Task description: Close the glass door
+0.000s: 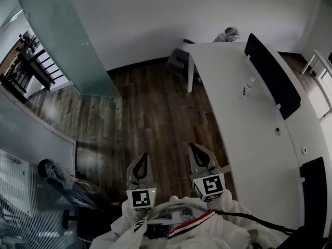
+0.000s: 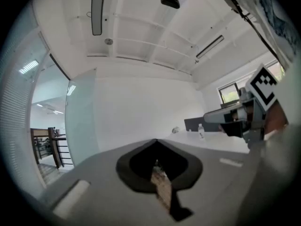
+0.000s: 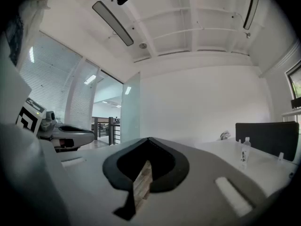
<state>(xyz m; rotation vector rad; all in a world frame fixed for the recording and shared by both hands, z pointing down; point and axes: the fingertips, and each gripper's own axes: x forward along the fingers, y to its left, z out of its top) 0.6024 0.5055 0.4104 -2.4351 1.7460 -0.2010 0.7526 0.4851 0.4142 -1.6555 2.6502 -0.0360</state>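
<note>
The tall frosted glass door [image 1: 67, 40] stands open well ahead-left across the dark wooden floor [image 1: 150, 113], nearer the left tool [image 1: 142, 158] than the right tool [image 1: 196, 152], both closed and empty.

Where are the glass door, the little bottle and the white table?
glass door [image 1: 65, 40], head view, middle of its frosted pane
bottle [image 1: 248, 86], head view, its body
white table [image 1: 249, 144], head view, bare top

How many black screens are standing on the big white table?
2. One black screen stands at the far end of the white table, by the bottle; the other at the near end, partly out of frame. More may be hidden.
</note>
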